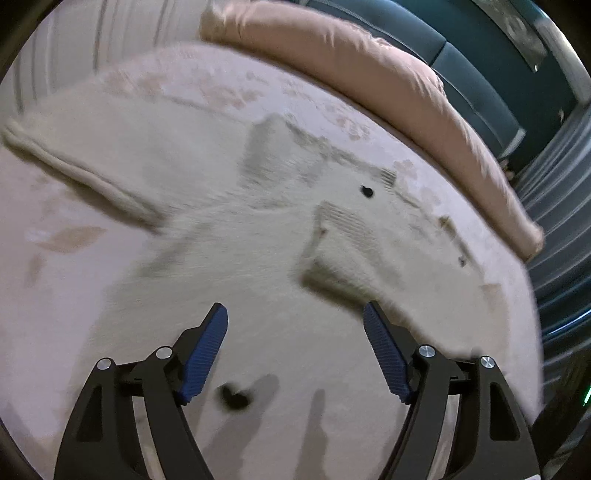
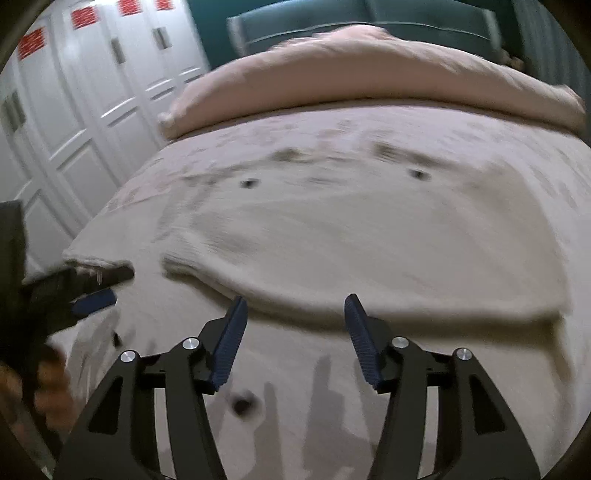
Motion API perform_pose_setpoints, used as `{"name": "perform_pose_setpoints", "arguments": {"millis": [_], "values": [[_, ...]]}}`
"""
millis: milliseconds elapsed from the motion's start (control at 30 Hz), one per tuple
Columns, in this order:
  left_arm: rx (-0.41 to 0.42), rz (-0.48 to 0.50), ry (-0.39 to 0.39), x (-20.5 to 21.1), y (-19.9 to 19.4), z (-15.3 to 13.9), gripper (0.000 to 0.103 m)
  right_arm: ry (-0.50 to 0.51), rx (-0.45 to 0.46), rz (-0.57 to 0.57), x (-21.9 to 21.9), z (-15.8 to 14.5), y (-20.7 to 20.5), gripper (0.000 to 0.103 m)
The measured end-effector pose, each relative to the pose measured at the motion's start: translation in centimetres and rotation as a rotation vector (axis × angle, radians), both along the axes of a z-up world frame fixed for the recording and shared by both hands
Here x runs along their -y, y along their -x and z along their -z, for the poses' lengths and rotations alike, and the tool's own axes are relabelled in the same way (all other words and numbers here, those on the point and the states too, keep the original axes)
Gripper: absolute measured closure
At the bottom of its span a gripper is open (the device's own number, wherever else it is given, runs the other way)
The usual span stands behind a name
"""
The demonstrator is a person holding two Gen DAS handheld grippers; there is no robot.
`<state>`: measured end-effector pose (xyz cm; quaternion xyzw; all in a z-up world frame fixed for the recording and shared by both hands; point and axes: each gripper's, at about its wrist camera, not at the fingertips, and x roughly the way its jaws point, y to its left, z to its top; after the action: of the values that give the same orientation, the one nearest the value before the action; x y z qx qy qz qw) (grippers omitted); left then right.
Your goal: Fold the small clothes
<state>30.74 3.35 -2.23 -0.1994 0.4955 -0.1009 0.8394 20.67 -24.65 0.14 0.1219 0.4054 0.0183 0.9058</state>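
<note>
While both cameras blur with motion, a cream knitted garment lies spread flat across the middle of the bed, on a pale pink bedspread with a faint printed pattern. It looks like a small sweater or cardigan. In the right wrist view its near hem curves along the bed's near side, and two dark buttons sit toward the bed's far side. One sleeve reaches out toward the bed's left edge.

The right gripper hovers just at that near hem, its blue ribbed pads spread apart with nothing between them. I cannot tell whether the tips touch the cloth.

The left gripper shows at the left edge of the right wrist view, right beside the sleeve's cuff, blurred, with part of a person's hand below it. I cannot say whether it touches the cuff. From its own camera the left gripper stands with its pads wide apart over the cream knit, and nothing is pinched between them. Ahead of it the garment shows a folded-over flap with a ribbed edge and a dark button close by; the sleeve runs off toward the upper left of that view.

A rolled pink duvet lies along the bed's far edge, against a teal headboard. White panelled wardrobe doors stand beyond the bed's left side.
</note>
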Motion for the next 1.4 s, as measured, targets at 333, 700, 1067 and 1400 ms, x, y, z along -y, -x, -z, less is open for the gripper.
{"name": "perform_pose_setpoints", "arguments": {"millis": [333,700,1067,1400], "values": [[-0.023,0.037,0.093,3.6,-4.4,1.7,0.088,-0.261,-0.056,0.346,12.8,2.5,3.4,0.041],[0.358,0.046,0.044,3.3,-5.1,-8.1,0.097,-0.419,0.299,0.366,16.1,-2.5,3.1,0.098],[0.128,0.038,-0.084,3.7,-5.8,3.7,0.093,-0.231,-0.087,0.393,15.8,6.0,0.4,0.097],[0.179,0.031,-0.080,3.1,-4.4,3.9,0.088,-0.059,0.058,0.342,12.7,-1.1,-1.6,0.090]]}}
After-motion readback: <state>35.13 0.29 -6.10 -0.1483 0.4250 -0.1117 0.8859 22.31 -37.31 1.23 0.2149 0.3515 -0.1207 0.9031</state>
